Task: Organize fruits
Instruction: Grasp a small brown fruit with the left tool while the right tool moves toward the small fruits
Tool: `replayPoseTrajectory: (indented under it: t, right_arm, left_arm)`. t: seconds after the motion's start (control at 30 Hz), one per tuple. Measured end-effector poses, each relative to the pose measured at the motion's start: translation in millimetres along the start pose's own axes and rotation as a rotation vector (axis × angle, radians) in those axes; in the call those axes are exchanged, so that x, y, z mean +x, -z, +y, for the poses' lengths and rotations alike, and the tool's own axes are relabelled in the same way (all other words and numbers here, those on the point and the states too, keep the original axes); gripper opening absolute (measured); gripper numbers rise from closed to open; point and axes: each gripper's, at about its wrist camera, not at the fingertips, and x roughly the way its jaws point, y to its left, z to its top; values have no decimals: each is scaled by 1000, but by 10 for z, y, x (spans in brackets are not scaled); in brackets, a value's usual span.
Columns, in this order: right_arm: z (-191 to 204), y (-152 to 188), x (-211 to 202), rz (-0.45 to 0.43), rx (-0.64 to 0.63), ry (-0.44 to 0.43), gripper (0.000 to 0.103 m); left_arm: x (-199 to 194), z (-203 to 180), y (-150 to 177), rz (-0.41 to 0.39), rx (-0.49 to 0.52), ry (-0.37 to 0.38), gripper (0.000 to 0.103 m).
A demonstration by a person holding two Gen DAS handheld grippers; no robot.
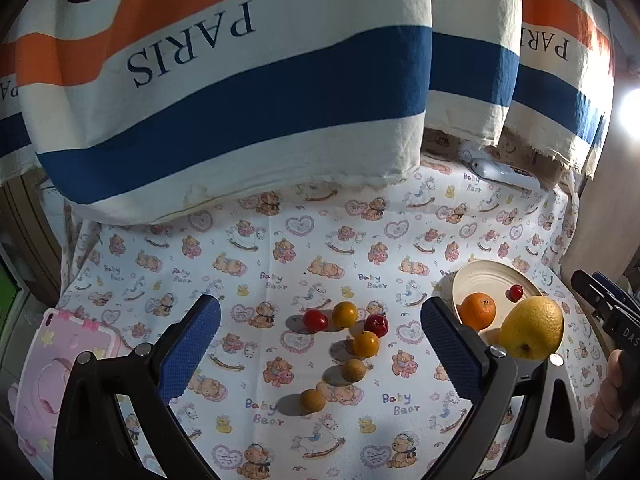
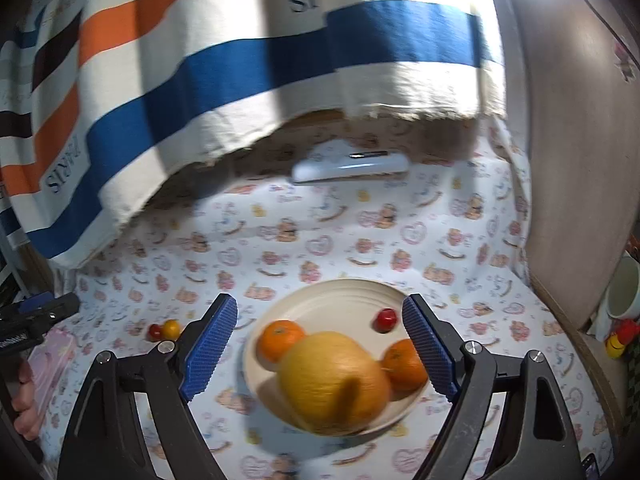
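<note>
A: Six small fruits lie loose on the cloth [image 1: 280, 248]: two red ones [image 1: 315, 319] and [image 1: 376, 325], two orange ones [image 1: 344, 314] and [image 1: 365, 343], two dull brown ones [image 1: 353, 369] and [image 1: 313, 400]. All sit close together, clear of the plate [image 2: 340, 300].

B: And the plate?

A: It holds a big yellow fruit [image 2: 334, 384], two oranges [image 2: 279, 338] and [image 2: 406, 363], and one cherry-sized red fruit [image 2: 386, 319]. The yellow one leans against both oranges near the front rim.

B: Grippers?

A: The right gripper [image 2: 320, 344] hangs above the plate with jaws spread wide; nothing is pinched, and the pads stand clear of the yellow fruit. My read: it has let go, so that fruit is delivered. The left gripper [image 1: 320, 352] is also spread and empty, with the loose cluster straight ahead between its fingers. It looks lined up for the next pick.

B: Progress?

A: Four sorted, six to go, I judge.

B: Surroundings?

A: The cloth is a soft bear print, so round fruit could roll. A striped towel [image 1: 224, 92] hangs behind, with a white device [image 2: 352, 166] below its hem. A pink case [image 1: 68, 360] lies at the left. Bright lamp glare shows at the upper right.
</note>
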Motion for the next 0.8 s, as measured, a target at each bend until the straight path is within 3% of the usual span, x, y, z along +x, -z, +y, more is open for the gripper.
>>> replayPoseTrajectory:
  t: [0.33, 0.57, 0.6, 0.67, 0.8]
  right_arm:
    - [700, 55, 185, 22, -57, -95, 86]
    - [1070, 222, 621, 86, -105, -84, 86]
    - [1112, 242, 688, 98, -113, -89, 86]
    - [1160, 281, 790, 108, -114, -99, 86]
    - [1172, 371, 932, 120, -101, -112, 86]
  left_arm:
    - [111, 167, 284, 69, 51, -40, 100]
    - [296, 374, 531, 111, 26, 2, 99]
    - [340, 383, 560, 128, 26, 8, 95]
    - [442, 379, 609, 177, 27, 23, 78]
    - [624, 360, 713, 270, 20, 67, 69]
